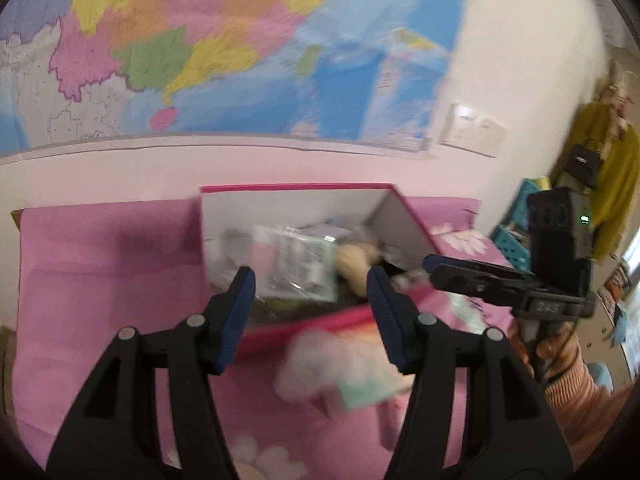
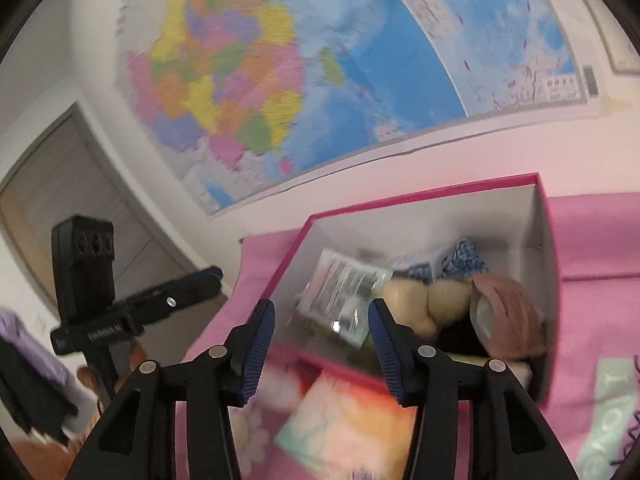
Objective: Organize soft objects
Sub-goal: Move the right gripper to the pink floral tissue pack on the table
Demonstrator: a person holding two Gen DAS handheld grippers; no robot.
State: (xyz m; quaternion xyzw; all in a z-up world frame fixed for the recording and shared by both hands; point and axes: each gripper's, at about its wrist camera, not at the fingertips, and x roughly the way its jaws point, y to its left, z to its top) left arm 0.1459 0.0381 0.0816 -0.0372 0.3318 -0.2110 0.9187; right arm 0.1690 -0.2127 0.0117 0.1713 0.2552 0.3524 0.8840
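An open pink box (image 1: 296, 189) with white inner walls stands on a pink cloth; it also shows in the right wrist view (image 2: 420, 194). Inside lie a clear plastic packet (image 1: 298, 262) (image 2: 344, 296), a beige plush toy (image 1: 356, 264) (image 2: 424, 300), a blue checked cloth (image 2: 464, 260) and a brownish pouch (image 2: 508, 312). My left gripper (image 1: 311, 284) is open and empty, just before the box's near wall. My right gripper (image 2: 322, 320) is open and empty over the box's near left corner; it shows from the side in the left wrist view (image 1: 472, 276).
The pink cloth (image 1: 100, 264) has printed pictures near the box's front (image 2: 352, 412). A large map (image 1: 200, 52) hangs on the wall behind. A door (image 2: 60, 200) is at the left. Blue crates (image 1: 516, 236) and yellow clothing (image 1: 612, 176) are at the right.
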